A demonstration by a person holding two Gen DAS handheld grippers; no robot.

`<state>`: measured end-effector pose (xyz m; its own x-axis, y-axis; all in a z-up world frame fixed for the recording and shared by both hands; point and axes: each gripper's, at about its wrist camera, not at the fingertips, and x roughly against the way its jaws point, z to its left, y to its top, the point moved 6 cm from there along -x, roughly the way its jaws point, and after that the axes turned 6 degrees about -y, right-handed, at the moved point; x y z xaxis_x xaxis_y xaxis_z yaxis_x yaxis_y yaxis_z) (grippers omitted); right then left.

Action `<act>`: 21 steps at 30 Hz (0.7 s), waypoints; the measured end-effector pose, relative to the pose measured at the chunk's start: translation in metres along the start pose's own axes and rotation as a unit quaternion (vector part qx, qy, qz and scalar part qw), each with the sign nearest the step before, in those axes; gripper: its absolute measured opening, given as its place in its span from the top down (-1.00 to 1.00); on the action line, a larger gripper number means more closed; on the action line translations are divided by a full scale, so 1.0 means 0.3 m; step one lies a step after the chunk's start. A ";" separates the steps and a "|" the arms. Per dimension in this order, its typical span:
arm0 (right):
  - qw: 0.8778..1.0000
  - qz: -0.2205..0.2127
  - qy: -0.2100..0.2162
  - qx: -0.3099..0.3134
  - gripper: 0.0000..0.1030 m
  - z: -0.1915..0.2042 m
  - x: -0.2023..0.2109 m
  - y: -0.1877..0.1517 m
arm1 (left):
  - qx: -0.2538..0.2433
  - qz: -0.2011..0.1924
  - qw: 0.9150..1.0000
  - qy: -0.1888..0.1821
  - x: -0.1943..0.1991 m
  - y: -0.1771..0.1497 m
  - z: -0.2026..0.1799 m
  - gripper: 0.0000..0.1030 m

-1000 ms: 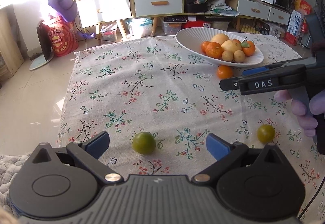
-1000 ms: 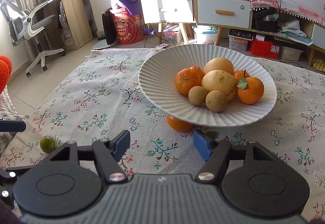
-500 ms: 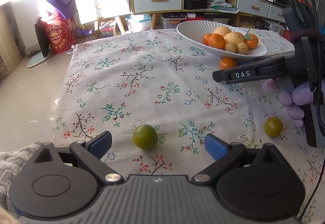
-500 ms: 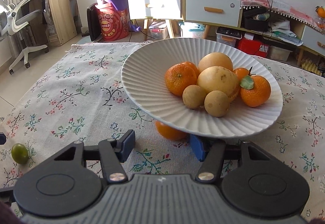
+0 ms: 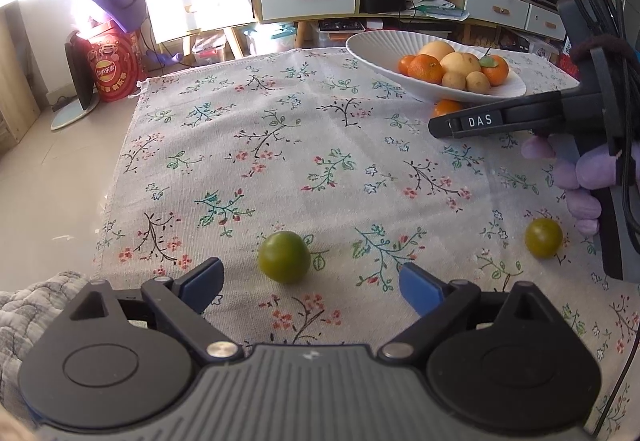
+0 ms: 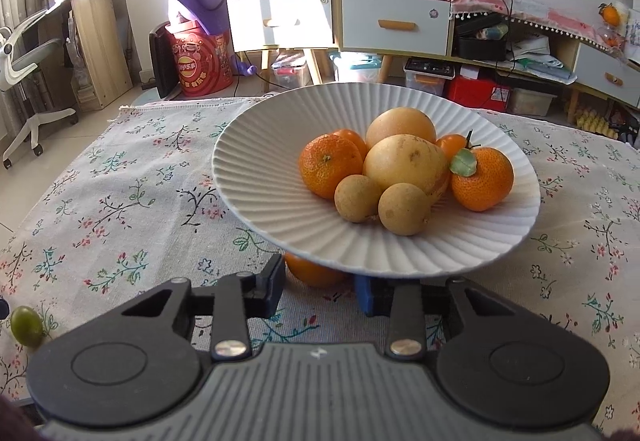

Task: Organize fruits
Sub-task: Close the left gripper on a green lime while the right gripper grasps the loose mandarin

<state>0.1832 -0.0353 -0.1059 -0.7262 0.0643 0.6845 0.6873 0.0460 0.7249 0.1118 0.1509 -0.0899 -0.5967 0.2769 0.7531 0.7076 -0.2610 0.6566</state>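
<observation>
A white ribbed bowl (image 6: pixel 256 197) holds several oranges, pears and small brown fruits. A loose orange (image 6: pixel 312 273) lies on the cloth, partly under the bowl's near rim. My right gripper (image 6: pixel 320 289) is open, its fingers on either side of that orange, not closed on it; it also shows in the left wrist view (image 5: pixel 448 125). My left gripper (image 5: pixel 310 283) is open, just short of a green fruit (image 5: pixel 284 257) on the cloth. A second green fruit (image 5: pixel 543 237) lies to the right.
A floral tablecloth (image 5: pixel 256 145) covers the table; its far edge drops to the floor. The green fruit also shows at the left edge of the right wrist view (image 6: pixel 26 325). Shelves, drawers and a red drum stand beyond.
My right gripper moved forward to the bowl's rim and its fingers now flank the loose orange. My left gripper shifted slightly; the green fruit stays in front of it.
</observation>
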 end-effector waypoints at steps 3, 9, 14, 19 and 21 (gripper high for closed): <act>1.000 -0.002 0.005 0.005 0.38 -0.002 0.001 -0.002 | -0.001 0.001 1.000 -0.002 -0.003 -0.005 0.001 -0.24; 0.999 0.002 0.031 0.020 0.39 -0.001 0.021 -0.018 | 0.007 0.002 1.000 -0.014 -0.007 -0.009 0.014 -0.05; 0.997 0.012 0.061 0.046 0.39 0.010 0.054 -0.041 | 0.011 -0.007 1.000 -0.024 -0.002 -0.008 0.018 0.14; 0.995 0.018 0.072 0.070 0.39 0.007 0.090 -0.071 | 0.019 -0.016 0.999 -0.032 -0.002 -0.001 0.015 0.34; 0.994 0.022 0.075 0.077 0.39 -0.001 0.104 -0.081 | 0.021 -0.017 0.999 -0.032 -0.003 0.003 0.014 0.43</act>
<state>0.1437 -0.0348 -0.1021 -0.6811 -0.0798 0.7278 0.7046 0.1986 0.6812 0.1146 0.1543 -0.0902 -0.5961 0.3430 0.7259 0.7040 -0.2114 0.6780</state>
